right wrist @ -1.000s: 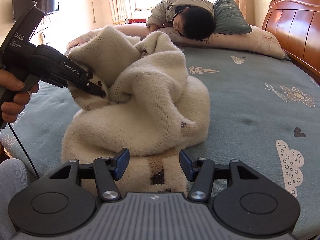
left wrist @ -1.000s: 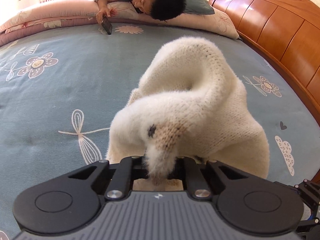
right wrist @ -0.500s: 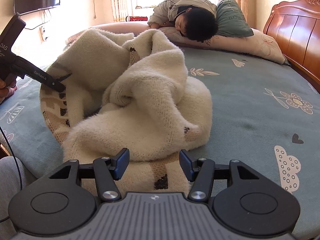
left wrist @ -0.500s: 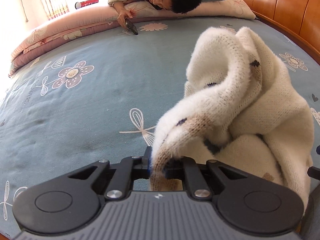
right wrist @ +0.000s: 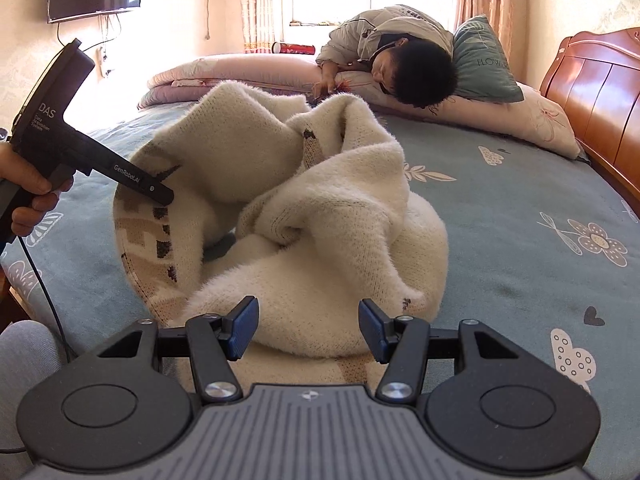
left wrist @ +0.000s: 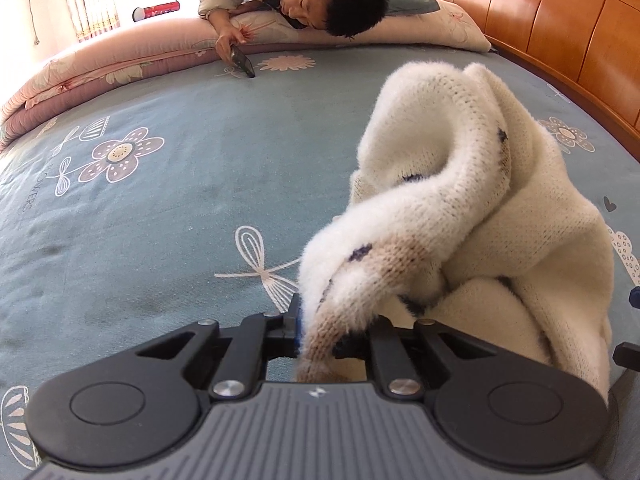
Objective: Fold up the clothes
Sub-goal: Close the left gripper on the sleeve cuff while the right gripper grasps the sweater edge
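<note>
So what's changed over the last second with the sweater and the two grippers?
The left gripper, shut on the sweater hem, has drawn that edge out to the left in the right wrist view, opening up the bundle. The right gripper stays open with nothing between its fingers. The rest of the sweater still lies heaped on the bed.

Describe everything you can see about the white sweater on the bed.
The sweater is a fluffy cream knit with tan and dark pattern marks along one edge. It lies crumpled in a heap on the blue flowered bedsheet. The left gripper is shut on its patterned edge, lifting it; the right gripper is open just short of it.
</note>
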`<state>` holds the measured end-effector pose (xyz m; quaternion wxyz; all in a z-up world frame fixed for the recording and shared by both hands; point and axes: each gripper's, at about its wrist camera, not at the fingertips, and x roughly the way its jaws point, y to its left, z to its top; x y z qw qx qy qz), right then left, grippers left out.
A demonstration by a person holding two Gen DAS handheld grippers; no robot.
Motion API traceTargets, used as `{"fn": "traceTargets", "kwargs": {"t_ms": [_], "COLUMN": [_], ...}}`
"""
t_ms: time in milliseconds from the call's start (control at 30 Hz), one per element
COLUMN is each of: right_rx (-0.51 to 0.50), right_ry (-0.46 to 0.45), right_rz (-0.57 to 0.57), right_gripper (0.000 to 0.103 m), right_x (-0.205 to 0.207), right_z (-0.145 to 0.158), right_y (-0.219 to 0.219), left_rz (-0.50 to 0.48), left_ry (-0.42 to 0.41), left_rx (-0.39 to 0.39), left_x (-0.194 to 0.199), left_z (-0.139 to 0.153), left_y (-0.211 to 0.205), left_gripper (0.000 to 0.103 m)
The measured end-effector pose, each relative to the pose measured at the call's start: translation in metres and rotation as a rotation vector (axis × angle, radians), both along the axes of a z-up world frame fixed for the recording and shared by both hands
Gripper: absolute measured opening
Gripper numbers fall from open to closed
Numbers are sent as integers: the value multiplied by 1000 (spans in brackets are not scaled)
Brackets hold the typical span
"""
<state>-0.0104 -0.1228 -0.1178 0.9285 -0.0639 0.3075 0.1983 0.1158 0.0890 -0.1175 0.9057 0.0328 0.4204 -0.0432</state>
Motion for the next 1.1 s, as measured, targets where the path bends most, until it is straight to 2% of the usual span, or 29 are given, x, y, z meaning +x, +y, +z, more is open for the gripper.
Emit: {"fn": "traceTargets", "kwargs": {"t_ms": [200,333,400,533,633,800,867,900,933,967,1000,1033,1067,1100], "right_rx": [-20,-114,-101,-76,-52,-33,-28,-34,-38,-36,-34,-37,-44,-50], "right_ry": [24,20,-12,-50,-22,22,35,36,34,34,35,34,30,25], "right_rz": [57,77,67,-25,-87,-107,-110,-112,-112,-105,-96,-83,-65,-43], "right_gripper": [66,66,65,66,66,67,67,67,67,67,67,66,61,48], "right_x": [4,7,7,19,32,47,54,58,62,65,68,71,72,74], "right_z": [1,-7,-2,10,7,-15,-24,-28,-32,-36,-38,-39,-39,-38], "right_y": [30,53,46,15,-12,-26,-25,-24,-23,-21,-20,-19,-19,-18], "left_rz": [5,1,1,-15,-42,-117,-138,-141,-137,-122,-106,-93,-76,-53], "left_ry": [-5,-9,-11,-21,-52,-98,-107,-109,-106,-109,-113,-116,-117,-115], "left_rx": [-32,-46,-50,-43,-10,90,127,140,148,159,166,156,133,115], "left_x": [-1,-2,-3,-4,-3,2,5,6,8,9,10,12,13,14], "left_z": [-4,-5,-6,-4,2,9,9,7,6,5,5,6,8,9], "left_y": [6,9,10,7,-3,-28,-36,-39,-40,-40,-38,-34,-28,-22], "left_gripper": [10,10,11,13,14,32,34,33,28,15,10,9,8,8]}}
